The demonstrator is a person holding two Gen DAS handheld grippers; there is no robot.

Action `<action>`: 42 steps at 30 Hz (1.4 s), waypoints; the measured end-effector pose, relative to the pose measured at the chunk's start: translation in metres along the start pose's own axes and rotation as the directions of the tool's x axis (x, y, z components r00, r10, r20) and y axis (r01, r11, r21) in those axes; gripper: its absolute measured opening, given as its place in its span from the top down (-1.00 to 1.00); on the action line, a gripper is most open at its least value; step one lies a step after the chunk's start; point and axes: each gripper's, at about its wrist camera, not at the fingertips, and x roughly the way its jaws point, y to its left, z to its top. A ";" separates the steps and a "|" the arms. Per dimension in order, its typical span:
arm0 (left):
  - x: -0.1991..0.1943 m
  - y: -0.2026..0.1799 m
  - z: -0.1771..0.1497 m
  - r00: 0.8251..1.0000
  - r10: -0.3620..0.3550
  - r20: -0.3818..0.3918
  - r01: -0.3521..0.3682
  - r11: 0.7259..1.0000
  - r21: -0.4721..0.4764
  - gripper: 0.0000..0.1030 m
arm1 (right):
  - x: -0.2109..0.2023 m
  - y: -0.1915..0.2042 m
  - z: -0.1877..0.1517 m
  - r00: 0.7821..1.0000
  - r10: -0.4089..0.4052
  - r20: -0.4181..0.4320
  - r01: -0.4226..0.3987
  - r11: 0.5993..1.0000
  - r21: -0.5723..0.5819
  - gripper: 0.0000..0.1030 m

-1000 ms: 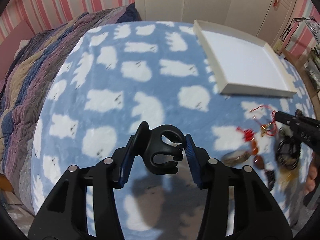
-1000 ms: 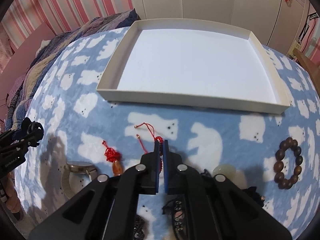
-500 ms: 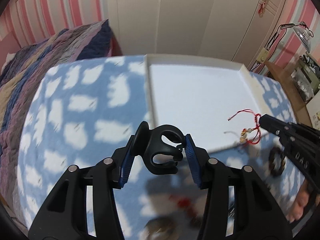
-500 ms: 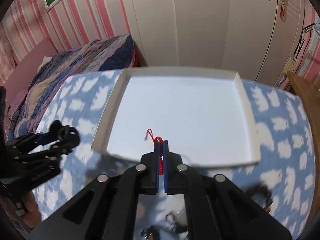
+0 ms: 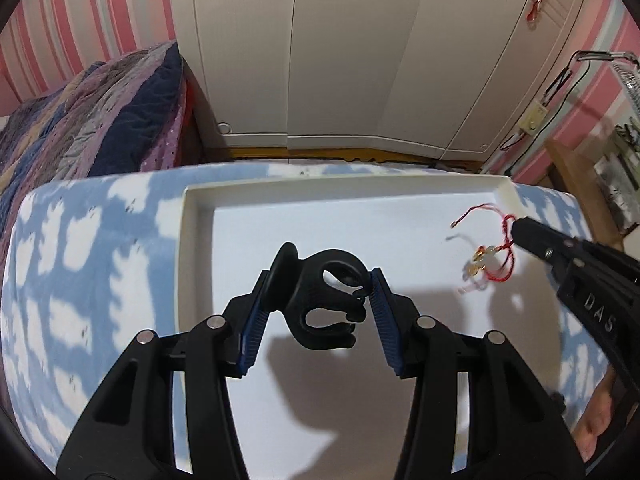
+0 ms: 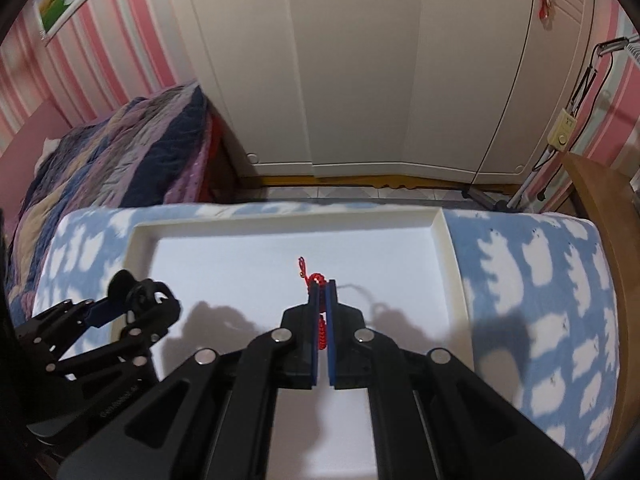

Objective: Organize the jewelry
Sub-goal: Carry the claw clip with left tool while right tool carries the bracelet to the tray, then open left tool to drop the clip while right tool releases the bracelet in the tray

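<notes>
1 hair claw [image 5: 320, 300], 1 red cord bracelet [image 5: 496, 252], 1 tray [image 5: 200, 208]

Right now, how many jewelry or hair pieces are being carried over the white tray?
2: a black hair claw clip in the left gripper, and a red cord bracelet in the right gripper. Others may be out of view.

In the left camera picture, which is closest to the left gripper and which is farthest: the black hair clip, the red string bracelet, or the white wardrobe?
1. Black hair clip: held right between the jaws of the left gripper.
2. Red string bracelet: off to the right, hanging from the right gripper over the white tray.
3. White wardrobe: far back, past the bed's end.
</notes>
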 end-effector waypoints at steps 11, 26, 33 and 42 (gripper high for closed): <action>0.051 0.012 0.014 0.998 0.037 -0.047 -0.037 0.999 -0.015 0.06 | 0.055 -0.044 0.015 0.994 -0.090 -0.064 0.093 0.995 0.046 0.96; 0.048 0.020 0.011 0.999 0.032 -0.017 -0.032 0.999 -0.021 -0.23 | 0.069 -0.058 0.004 0.987 -0.130 -0.090 0.134 0.990 0.039 0.89; 0.026 0.015 0.000 1.000 0.023 0.003 -0.023 1.000 0.004 -0.48 | 0.050 -0.048 -0.007 0.994 -0.083 -0.071 0.085 0.996 0.030 0.89; -0.042 0.032 -0.033 0.998 0.010 0.065 -0.011 1.000 0.019 -0.70 | -0.011 -0.037 -0.040 0.996 -0.089 0.029 0.090 0.996 -0.023 0.04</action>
